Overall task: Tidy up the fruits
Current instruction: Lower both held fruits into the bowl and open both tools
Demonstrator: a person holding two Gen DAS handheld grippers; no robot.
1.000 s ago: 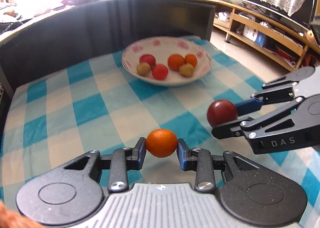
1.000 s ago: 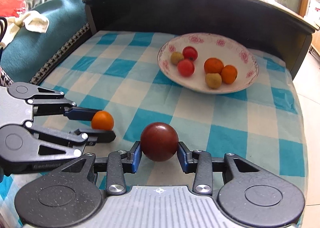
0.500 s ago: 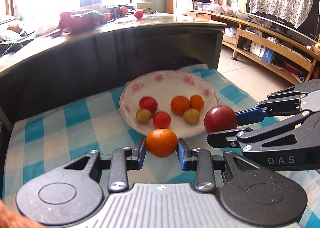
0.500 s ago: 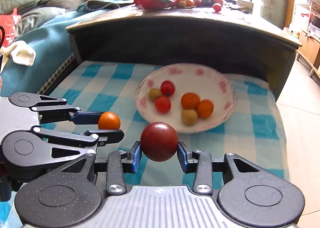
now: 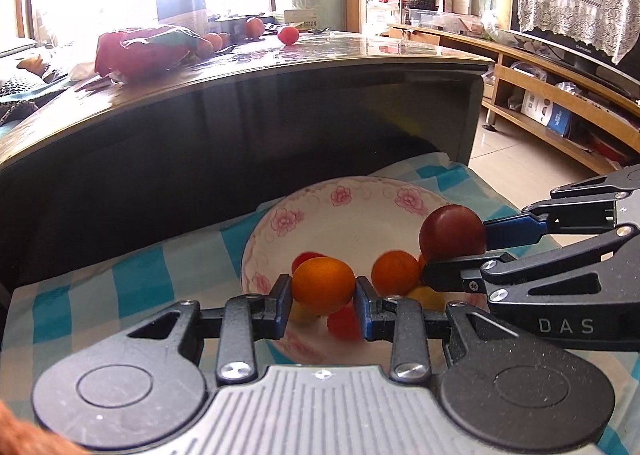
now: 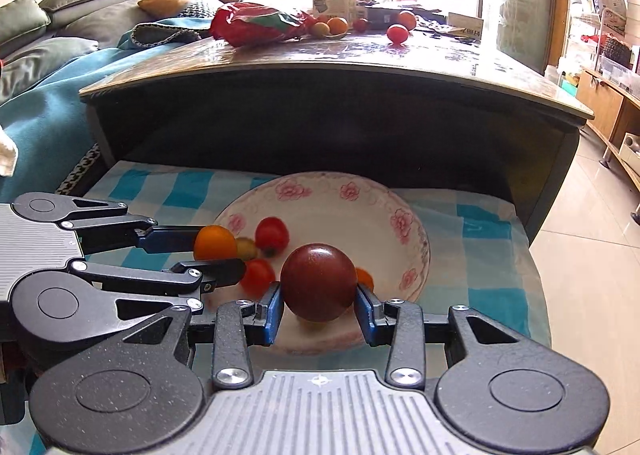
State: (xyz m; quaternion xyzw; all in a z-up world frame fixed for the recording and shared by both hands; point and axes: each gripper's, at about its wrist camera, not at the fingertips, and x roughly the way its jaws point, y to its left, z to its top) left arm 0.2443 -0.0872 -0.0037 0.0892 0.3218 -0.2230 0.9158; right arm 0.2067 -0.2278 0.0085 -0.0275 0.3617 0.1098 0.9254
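Observation:
My left gripper is shut on a small orange fruit and holds it over the near rim of the white flowered plate. My right gripper is shut on a dark red round fruit and holds it over the plate too. The right gripper also shows in the left wrist view, and the left gripper in the right wrist view. Several small red, orange and yellowish fruits lie in the plate, partly hidden behind the held fruits.
The plate sits on a blue and white checked cloth close under a dark table's overhanging top. More fruit and a red bag lie on that top. Tiled floor drops off to the right.
Both grippers have moved forward with their fruits, from over the cloth to over the plate. Both stay shut on their fruit.

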